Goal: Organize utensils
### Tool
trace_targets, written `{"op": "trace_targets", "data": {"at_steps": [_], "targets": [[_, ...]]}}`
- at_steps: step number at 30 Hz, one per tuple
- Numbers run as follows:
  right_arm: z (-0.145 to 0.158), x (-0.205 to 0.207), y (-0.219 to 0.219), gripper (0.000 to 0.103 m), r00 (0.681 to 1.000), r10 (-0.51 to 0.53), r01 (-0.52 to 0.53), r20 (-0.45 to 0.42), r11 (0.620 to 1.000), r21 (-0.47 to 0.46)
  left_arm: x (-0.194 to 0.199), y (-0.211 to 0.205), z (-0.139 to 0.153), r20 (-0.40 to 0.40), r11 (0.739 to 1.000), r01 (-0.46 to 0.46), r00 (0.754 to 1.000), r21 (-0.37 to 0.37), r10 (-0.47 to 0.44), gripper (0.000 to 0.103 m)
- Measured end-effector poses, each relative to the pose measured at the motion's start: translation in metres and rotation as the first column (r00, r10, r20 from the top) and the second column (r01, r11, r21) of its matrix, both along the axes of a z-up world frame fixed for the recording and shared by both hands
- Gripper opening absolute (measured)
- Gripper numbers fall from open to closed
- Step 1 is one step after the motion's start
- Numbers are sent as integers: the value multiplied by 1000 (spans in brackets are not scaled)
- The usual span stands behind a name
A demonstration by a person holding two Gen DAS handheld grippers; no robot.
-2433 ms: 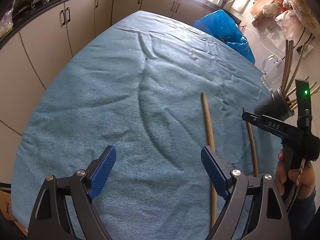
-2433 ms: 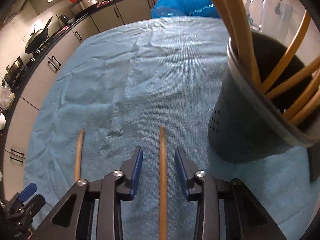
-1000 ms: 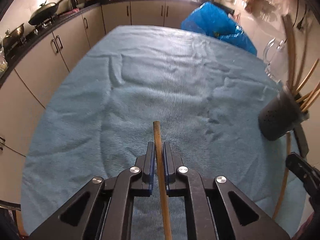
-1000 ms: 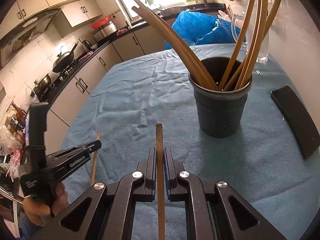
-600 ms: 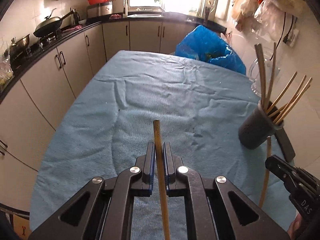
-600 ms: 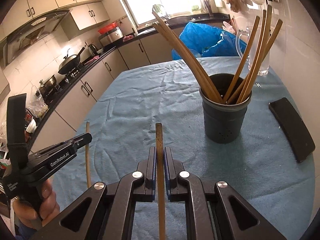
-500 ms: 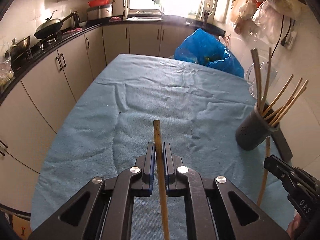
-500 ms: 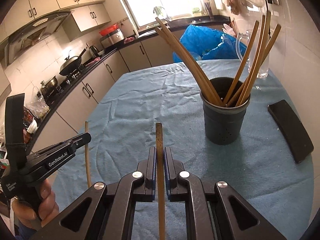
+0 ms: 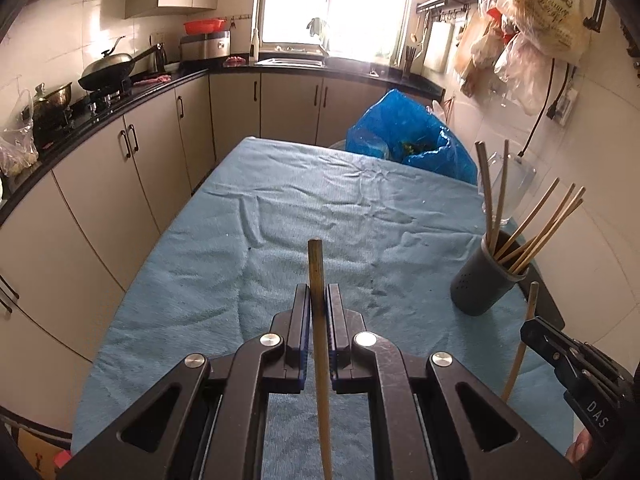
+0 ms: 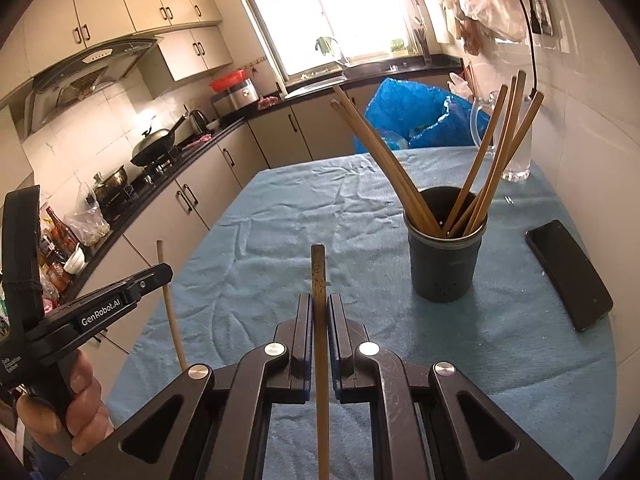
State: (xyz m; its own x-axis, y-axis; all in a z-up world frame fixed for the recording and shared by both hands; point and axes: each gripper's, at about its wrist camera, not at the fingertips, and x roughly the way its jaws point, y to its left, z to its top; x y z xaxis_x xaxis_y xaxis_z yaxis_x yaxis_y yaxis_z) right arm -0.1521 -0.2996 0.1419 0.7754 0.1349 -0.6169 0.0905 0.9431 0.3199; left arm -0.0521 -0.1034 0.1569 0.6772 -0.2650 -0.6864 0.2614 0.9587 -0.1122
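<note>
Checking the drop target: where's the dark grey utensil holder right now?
The dark grey cylindrical utensil holder stands upright on the blue towel, right of centre in the right wrist view, between the black phone and the chopstick in the right hand-held gripper.

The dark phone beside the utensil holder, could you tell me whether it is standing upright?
No, the phone lies flat on the blue cloth.
</note>
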Motion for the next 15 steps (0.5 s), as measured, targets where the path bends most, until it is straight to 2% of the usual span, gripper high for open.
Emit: {"op": "trace_targets", "data": {"at_steps": [15], "targets": [[26, -24, 5, 8, 996, -14, 16, 91, 1000, -23, -21, 4, 24, 49, 999, 25, 999, -27, -24, 7]]}}
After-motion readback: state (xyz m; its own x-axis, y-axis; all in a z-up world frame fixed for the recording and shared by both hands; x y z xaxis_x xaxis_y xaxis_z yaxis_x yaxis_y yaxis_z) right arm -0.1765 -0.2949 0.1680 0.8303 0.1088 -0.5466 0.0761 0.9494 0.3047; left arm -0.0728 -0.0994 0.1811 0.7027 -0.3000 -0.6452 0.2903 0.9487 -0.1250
